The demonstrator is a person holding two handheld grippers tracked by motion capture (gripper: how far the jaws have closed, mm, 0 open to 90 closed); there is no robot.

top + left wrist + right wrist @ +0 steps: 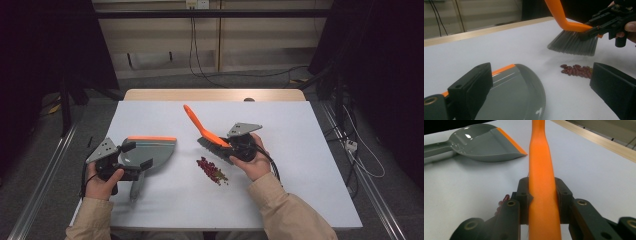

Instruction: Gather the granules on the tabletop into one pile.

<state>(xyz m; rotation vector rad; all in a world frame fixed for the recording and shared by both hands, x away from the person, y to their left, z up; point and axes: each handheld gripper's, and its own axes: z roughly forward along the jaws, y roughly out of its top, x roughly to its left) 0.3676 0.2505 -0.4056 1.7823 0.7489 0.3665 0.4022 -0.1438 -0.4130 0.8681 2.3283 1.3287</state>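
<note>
A grey dustpan point(159, 150) with an orange lip lies flat on the white table point(305, 170), left of centre, its handle toward the person. My left gripper point(137, 156) hovers over the pan's rear with its jaws spread wide open; the left gripper view shows the pan point(519, 95) below and between them. My right gripper point(227, 147) is shut on the orange handle of a hand brush point(197, 122), whose grey bristles point(574, 45) hang just above the table. A small pile of red beans point(212, 170) lies between brush and pan, close under the bristles. The right gripper view shows the jaws clamping the handle point(541, 170).
A wooden strip point(215, 95) runs along the table's far edge. Black cables point(360, 150) lie on the floor to the right, and a metal rail point(45, 175) runs along the left. The table's right half and front are bare.
</note>
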